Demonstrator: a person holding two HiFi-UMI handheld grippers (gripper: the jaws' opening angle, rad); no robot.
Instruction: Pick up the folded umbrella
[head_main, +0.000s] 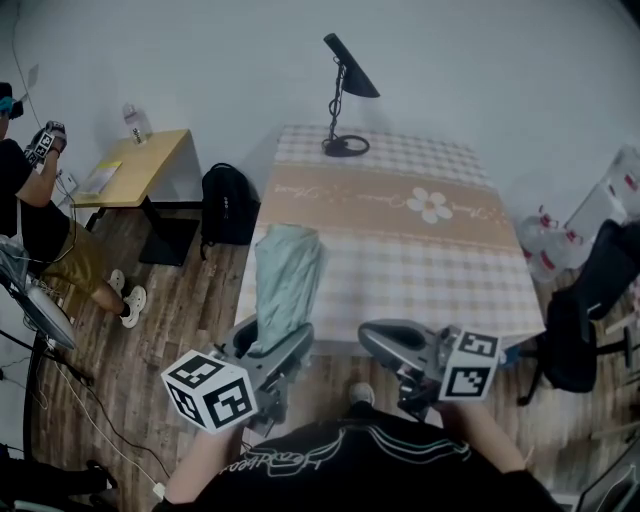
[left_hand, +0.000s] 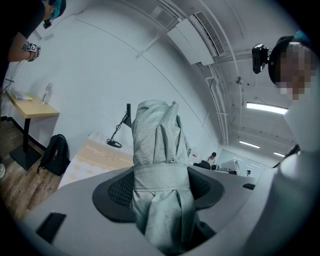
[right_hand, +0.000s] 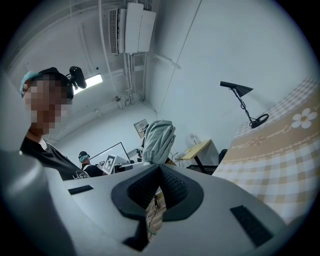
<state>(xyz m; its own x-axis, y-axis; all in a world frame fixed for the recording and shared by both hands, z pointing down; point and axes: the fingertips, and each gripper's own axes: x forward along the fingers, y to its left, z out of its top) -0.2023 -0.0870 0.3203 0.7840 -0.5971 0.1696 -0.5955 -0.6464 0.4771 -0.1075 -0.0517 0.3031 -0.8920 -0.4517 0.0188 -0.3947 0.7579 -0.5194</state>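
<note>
Clamping the pale grey-green folded fabric umbrella (left_hand: 159, 145) at its strap band, the left gripper (left_hand: 160, 186) is probably squeezing light, soft, slippery cloth; the right gripper (right_hand: 159, 174) is sitting closed, empty.

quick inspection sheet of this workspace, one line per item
surface: checked tablecloth with a flower print
job's things: folded umbrella clamped in the left gripper, over the tablecloth's near left edge
clutter: black desk lamp at the far edge
grippers: left shut on the umbrella; right gripper shut, nothing between its jaws
cables: thin cable on the wooden floor, left
surroundings: backpack, wooden side table and seated person at left; office chair at right
</note>
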